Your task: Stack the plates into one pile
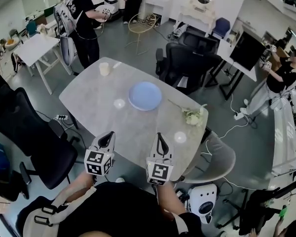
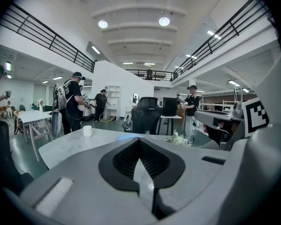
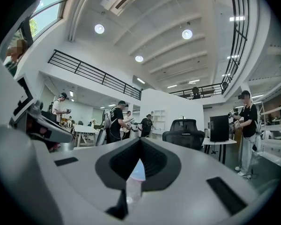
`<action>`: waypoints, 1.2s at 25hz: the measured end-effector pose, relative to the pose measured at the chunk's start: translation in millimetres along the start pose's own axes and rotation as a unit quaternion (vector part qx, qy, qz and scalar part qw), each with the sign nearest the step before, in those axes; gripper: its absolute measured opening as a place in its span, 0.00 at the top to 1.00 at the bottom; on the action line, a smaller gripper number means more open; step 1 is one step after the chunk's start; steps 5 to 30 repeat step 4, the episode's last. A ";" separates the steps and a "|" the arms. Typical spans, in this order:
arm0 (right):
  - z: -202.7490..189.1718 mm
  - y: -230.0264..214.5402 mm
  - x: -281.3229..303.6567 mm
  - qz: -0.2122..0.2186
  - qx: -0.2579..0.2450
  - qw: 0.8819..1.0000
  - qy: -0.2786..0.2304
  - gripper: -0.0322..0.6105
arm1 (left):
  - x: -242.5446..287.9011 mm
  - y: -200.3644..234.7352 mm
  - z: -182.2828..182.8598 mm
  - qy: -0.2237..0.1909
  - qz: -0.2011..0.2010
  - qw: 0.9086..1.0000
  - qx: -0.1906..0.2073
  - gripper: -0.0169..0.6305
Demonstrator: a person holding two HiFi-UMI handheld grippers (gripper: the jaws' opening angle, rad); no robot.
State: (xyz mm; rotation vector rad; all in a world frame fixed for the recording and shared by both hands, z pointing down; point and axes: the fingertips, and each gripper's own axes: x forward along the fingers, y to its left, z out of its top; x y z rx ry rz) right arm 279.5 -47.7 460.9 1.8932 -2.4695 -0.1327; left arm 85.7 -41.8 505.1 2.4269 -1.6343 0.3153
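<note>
From above, the blue plate (image 1: 145,96) lies in the middle of the table (image 1: 89,98), well apart from the left tongs (image 1: 108,135) and right tongs (image 1: 160,136) at the near edge. Along the left tongs (image 2: 139,139), the tips are pressed together on nothing. The right tongs (image 3: 140,142) are likewise closed and empty, seemingly parked rather than reaching.

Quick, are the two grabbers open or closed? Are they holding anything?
Left gripper: closed, holding nothing.
Right gripper: closed, holding nothing.
</note>
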 end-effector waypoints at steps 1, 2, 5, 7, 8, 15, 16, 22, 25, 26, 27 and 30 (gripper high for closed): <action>-1.0 -0.5 -2.1 0.001 0.001 1.000 0.001 0.94 | -0.7 -2.5 -0.7 0.001 -0.001 1.000 0.000 0.97; -2.3 -0.9 -4.1 0.003 0.001 1.000 0.003 0.94 | -1.4 -5.1 -1.4 0.001 -0.001 1.000 -0.001 0.97; -5.1 -1.4 -7.9 0.008 0.003 1.000 0.006 0.94 | -2.9 -10.3 -2.8 0.003 -0.002 1.000 -0.001 0.97; -5.1 -1.4 -7.9 0.008 0.003 1.000 0.006 0.94 | -2.9 -10.3 -2.8 0.003 -0.002 1.000 -0.001 0.97; -5.1 -1.4 -7.9 0.008 0.003 1.000 0.006 0.94 | -2.9 -10.3 -2.8 0.003 -0.002 1.000 -0.001 0.97; -5.1 -1.4 -7.9 0.008 0.003 1.000 0.006 0.94 | -2.9 -10.3 -2.8 0.003 -0.002 1.000 -0.001 0.97; -5.1 -1.4 -7.9 0.008 0.003 1.000 0.006 0.94 | -2.9 -10.3 -2.8 0.003 -0.002 1.000 -0.001 0.97; -5.1 -1.4 -7.9 0.008 0.003 1.000 0.006 0.94 | -2.9 -10.3 -2.8 0.003 -0.002 1.000 -0.001 0.97; -5.1 -1.4 -7.9 0.008 0.003 1.000 0.006 0.94 | -2.9 -10.3 -2.8 0.003 -0.002 1.000 -0.001 0.97; -5.1 -1.4 -7.9 0.008 0.003 1.000 0.006 0.94 | -2.9 -10.3 -2.8 0.003 -0.002 1.000 -0.001 0.97; -5.1 -1.4 -7.9 0.008 0.003 1.000 0.006 0.94 | -2.9 -10.3 -2.8 0.003 -0.002 1.000 -0.001 0.97; -5.1 -1.4 -7.9 0.008 0.003 1.000 0.006 0.94 | -2.9 -10.3 -2.8 0.003 -0.002 1.000 -0.001 0.97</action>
